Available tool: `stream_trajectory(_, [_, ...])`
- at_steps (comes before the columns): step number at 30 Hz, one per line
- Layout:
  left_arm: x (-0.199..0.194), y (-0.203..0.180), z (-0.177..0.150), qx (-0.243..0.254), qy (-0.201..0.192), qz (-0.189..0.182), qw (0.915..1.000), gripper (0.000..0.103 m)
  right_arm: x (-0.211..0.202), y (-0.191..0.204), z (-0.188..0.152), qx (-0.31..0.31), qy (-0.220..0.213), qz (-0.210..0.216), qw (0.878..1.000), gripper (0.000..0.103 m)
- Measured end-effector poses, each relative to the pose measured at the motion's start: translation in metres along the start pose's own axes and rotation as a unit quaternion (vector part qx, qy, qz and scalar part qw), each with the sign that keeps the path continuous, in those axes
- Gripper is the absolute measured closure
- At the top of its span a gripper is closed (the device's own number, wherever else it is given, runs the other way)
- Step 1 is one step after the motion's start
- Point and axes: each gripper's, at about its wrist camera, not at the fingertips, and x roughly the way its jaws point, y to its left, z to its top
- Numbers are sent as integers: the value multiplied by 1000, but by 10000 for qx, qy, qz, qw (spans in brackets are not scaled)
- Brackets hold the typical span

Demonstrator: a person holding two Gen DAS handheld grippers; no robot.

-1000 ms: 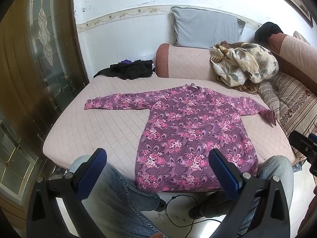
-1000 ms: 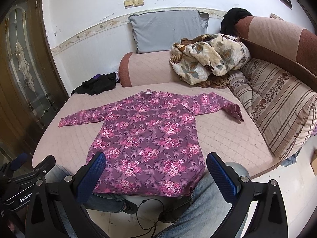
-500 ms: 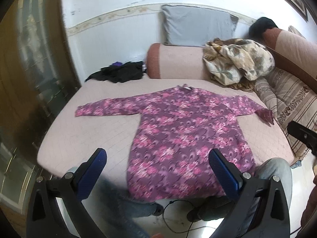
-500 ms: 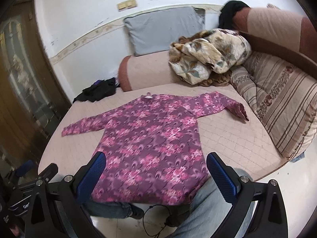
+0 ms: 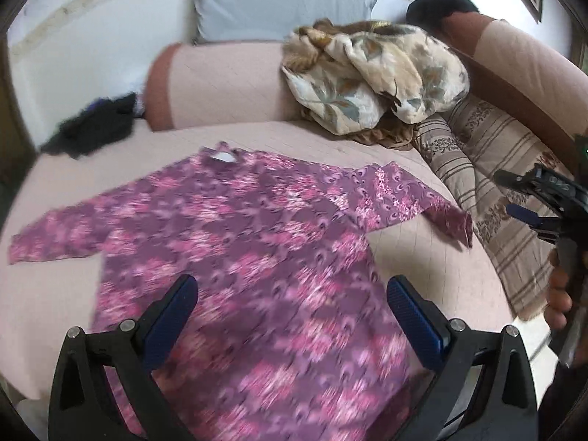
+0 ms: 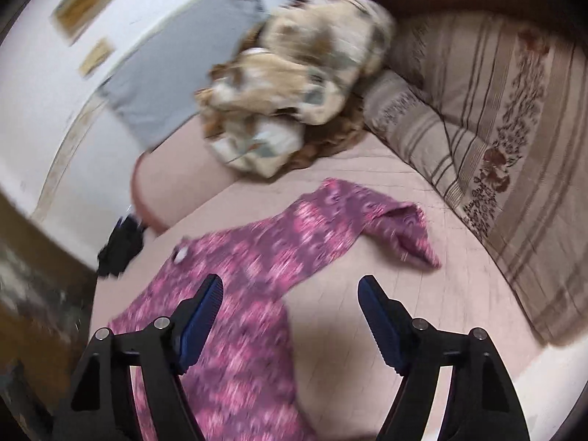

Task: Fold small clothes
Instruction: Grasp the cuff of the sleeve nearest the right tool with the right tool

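Observation:
A purple long-sleeved top with pink flowers point(image 5: 257, 242) lies flat on the pink quilted bed point(image 5: 422, 257), collar at the far side, both sleeves spread out. My left gripper point(image 5: 292, 290) is open and empty, hovering above the top's lower body. My right gripper point(image 6: 290, 290) is open and empty above the top's right side, with the right sleeve point(image 6: 386, 220) just ahead of it. The right gripper also shows at the right edge of the left wrist view point(image 5: 540, 202).
A crumpled floral blanket point(image 5: 371, 77) and a grey pillow point(image 5: 279, 0) sit at the bed's head. A striped cushion point(image 6: 496, 139) lines the right side. A black garment point(image 5: 95, 128) lies at the far left corner.
Both grippers have moved forward and down over the bed, close above the top. The right gripper has swung toward the right sleeve. Both stay open.

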Motion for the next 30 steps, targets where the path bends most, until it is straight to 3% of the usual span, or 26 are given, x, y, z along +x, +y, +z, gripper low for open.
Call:
stream_trajectory(4, [43, 0, 10, -203, 225, -76, 9995, 1, 58, -54, 46, 390, 250, -407, 9981, 23])
stream_trajectory(6, [55, 2, 8, -281, 269, -88, 9992, 1, 90, -91, 63, 984, 449, -477, 9930, 33])
stream_trajectory(8, [63, 5, 2, -328, 347, -87, 9988, 1, 122, -124, 73, 1523, 738, -280, 9852, 36])
stream_trajectory(11, [72, 10, -5, -390, 490, -52, 9980, 1, 158, -155, 71, 2285, 1157, 195, 9664, 49])
stream_trajectory(14, [76, 15, -11, -451, 611, -51, 9971, 1, 189, -174, 72, 2657, 1351, 121, 9545, 51])
stream_trajectory(16, [76, 20, -15, -448, 626, -27, 9970, 1, 200, -183, 69, 2915, 1327, 15, 9473, 65])
stream_trajectory(17, [74, 23, -17, -428, 632, 8, 9971, 1, 202, -185, 71, 2895, 1256, -81, 9489, 90])
stream_trajectory(18, [73, 26, -18, -425, 637, 29, 9971, 1, 203, -185, 74, 2823, 1203, -254, 9514, 98])
stream_trajectory(20, [69, 36, -20, -482, 634, 84, 9968, 1, 199, -176, 82, 2528, 1082, -404, 9606, 98])
stream_trajectory(22, [64, 48, -23, -587, 599, 139, 9964, 1, 173, -135, 97, 1586, 648, -597, 9834, 98])
stream_trajectory(25, [57, 68, -28, -790, 531, 218, 9952, 1, 138, -64, 100, 285, 187, -442, 9984, 98])
stream_trajectory(28, [55, 87, -35, -972, 545, 241, 9935, 1, 106, 23, 73, -1222, 40, -161, 9924, 98])
stream_trajectory(30, [54, 100, -38, -1158, 537, 217, 9916, 1, 92, 81, 33, -2255, 46, 122, 9742, 98])
